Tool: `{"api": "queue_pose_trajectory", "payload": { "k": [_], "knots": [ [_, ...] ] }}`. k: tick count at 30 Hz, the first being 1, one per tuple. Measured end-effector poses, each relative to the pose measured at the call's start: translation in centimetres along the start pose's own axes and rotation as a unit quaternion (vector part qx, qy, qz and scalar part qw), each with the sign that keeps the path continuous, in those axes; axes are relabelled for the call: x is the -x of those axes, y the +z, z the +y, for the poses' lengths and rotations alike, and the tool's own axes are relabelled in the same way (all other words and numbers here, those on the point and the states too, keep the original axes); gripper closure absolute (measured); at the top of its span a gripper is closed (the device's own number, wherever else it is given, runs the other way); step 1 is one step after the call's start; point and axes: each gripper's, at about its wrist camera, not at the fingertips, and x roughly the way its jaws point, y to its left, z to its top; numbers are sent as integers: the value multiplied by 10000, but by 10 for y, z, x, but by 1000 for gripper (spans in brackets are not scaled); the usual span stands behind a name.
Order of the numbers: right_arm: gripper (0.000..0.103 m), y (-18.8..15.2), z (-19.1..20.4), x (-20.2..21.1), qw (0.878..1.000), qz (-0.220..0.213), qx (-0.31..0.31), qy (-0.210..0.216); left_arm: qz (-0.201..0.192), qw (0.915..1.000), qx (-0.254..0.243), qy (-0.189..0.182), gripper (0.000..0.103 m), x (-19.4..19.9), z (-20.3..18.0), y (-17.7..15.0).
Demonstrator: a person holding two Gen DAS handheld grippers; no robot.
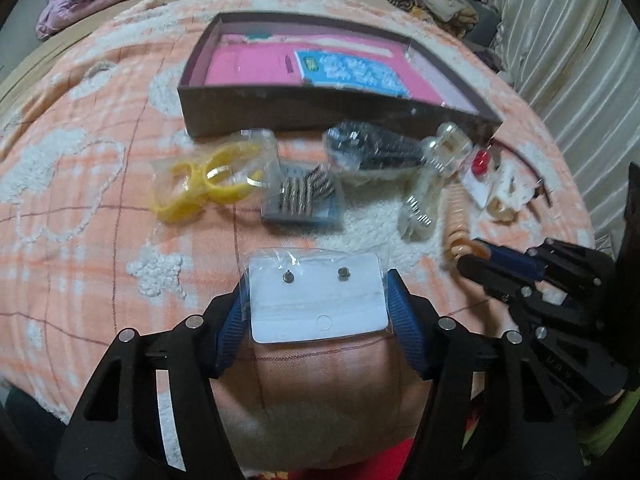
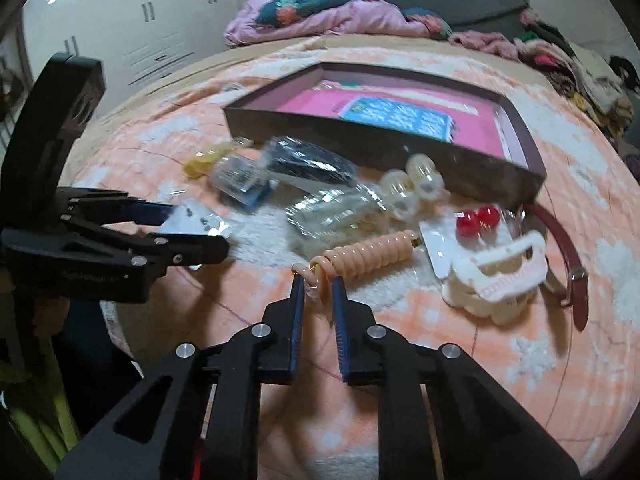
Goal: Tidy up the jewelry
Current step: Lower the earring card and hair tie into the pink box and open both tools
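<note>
My left gripper [image 1: 318, 280] is shut on a clear packet with a white card of two stud earrings [image 1: 316, 298], held just above the bedspread. It also shows in the right wrist view [image 2: 192, 220]. My right gripper [image 2: 319, 280] is shut on the near end of a peach spiral hair tie [image 2: 368, 254], which lies on the bedspread; it also shows in the left wrist view [image 1: 458, 220]. A shallow dark box [image 1: 320, 110] with a pink floor stands behind the jewelry.
Loose on the bedspread are yellow bangles in a bag [image 1: 208, 184], a box of hair clips [image 1: 302, 200], a dark bagged item [image 1: 368, 148], clear beads [image 2: 404, 188], red ball earrings [image 2: 476, 216], a white claw clip [image 2: 496, 276] and a maroon strap [image 2: 564, 252]. Clothes pile at the back.
</note>
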Motion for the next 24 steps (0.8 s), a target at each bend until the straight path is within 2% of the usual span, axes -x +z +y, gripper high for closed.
{"api": "queue_pose_trajectory", "payload": {
  "k": [9,17,24],
  "knots": [
    [91,26,-7,44,9973,-615,-294,270,-597,9982,-68,-11,47,43,3,30],
    [91,56,-21,77,9923,-1212,-208,158,-981,9951,-82,119,47,59,6,66],
    [91,86,-43,89,9865,-1624,-200,-117,-1102,9937,52,202,47,57,13,98]
  ]
}}
